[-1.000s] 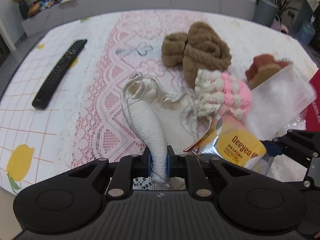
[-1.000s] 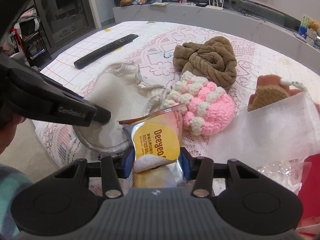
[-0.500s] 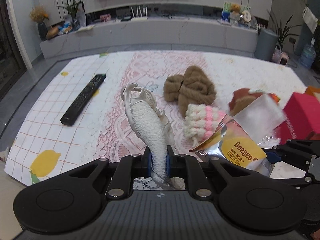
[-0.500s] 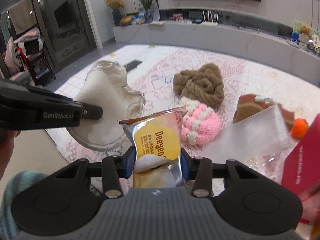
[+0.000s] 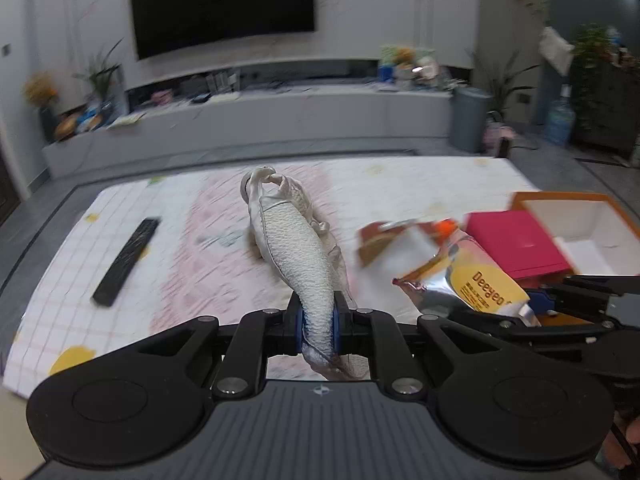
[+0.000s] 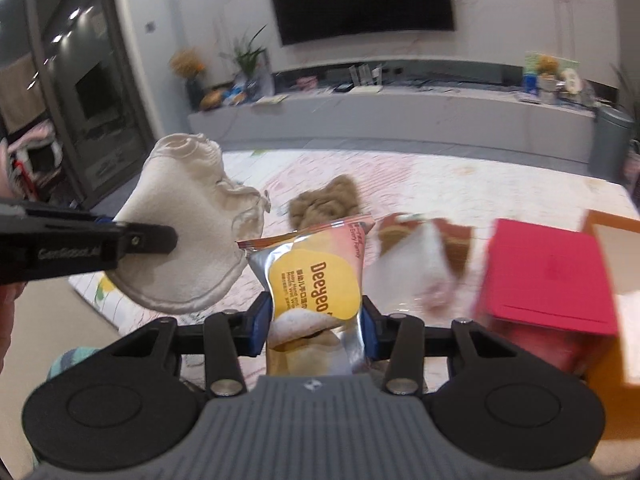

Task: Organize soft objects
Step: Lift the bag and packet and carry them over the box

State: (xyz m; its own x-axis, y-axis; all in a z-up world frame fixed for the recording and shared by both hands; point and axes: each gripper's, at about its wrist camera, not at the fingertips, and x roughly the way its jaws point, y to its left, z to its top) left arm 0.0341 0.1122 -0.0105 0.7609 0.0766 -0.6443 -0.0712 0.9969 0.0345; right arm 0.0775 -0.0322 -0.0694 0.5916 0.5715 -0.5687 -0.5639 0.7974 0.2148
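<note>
A living room with a wall television lay behind the patterned table [image 5: 168, 264], well beyond both jaws. The left gripper [image 5: 318, 326] was clenched on the white pouch [image 5: 298, 248], limp and light, best pinched at its hem; its long axis ran forward from the jaws. The right gripper [image 6: 316, 326] clasped the snack packet [image 6: 314, 276], crinkly, slippery, standing upright.

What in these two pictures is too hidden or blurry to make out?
- Left wrist view: the white cloth pouch in the left gripper blocks the table behind it.
- Right wrist view: the Deeyeo packet in the right gripper covers part of the brown knit; its small print is unreadable.
- Both views: motion blur smears the red box.
</note>
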